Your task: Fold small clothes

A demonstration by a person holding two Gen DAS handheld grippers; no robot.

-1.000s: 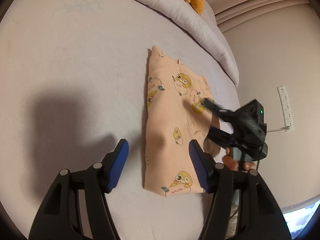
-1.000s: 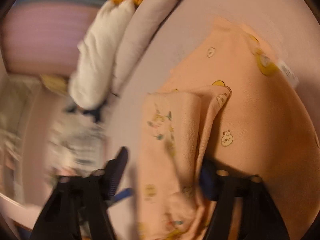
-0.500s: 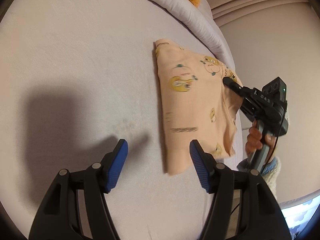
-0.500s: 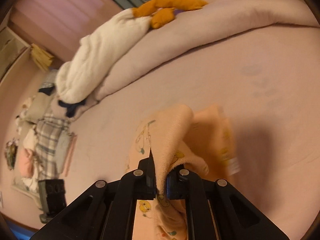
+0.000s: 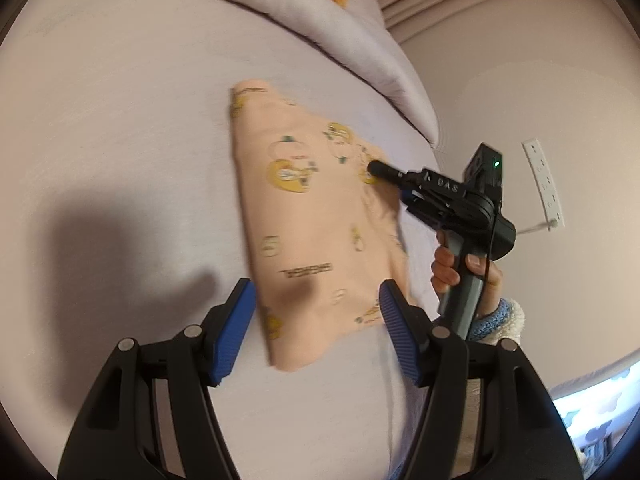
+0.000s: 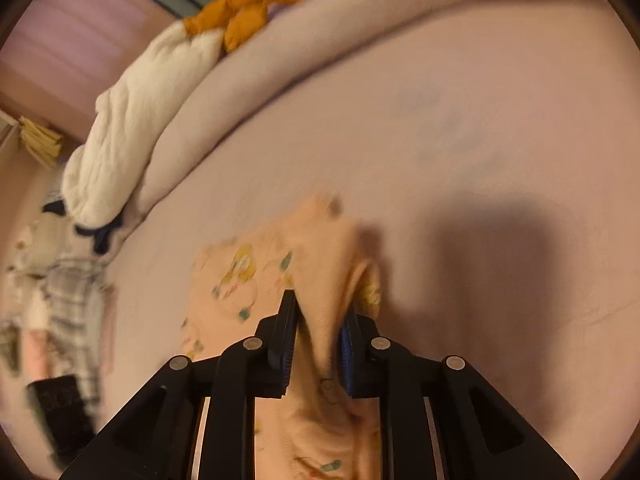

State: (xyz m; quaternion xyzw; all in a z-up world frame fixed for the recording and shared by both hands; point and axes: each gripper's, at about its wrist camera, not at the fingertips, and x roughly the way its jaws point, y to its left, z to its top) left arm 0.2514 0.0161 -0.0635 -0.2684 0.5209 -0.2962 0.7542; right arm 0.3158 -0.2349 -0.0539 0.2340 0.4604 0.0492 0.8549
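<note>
1. Peach garment (image 5: 316, 236) on bed (image 5: 120, 128), already folded to narrow strip; more folds likely left.
2. Right gripper (image 6: 316, 340) jaws opening, cloth fold between pads.
3. Left gripper (image 5: 316, 332) open, empty, hovering near strip's near end.

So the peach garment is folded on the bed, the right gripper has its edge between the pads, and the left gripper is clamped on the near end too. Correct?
Not the left gripper. In the left wrist view it is open above the garment, its pads clear of the cloth. The rest holds: the garment lies folded on the bed, and the right wrist view shows a fold of it between the pads of the right gripper, whose jaws are opening.
</note>
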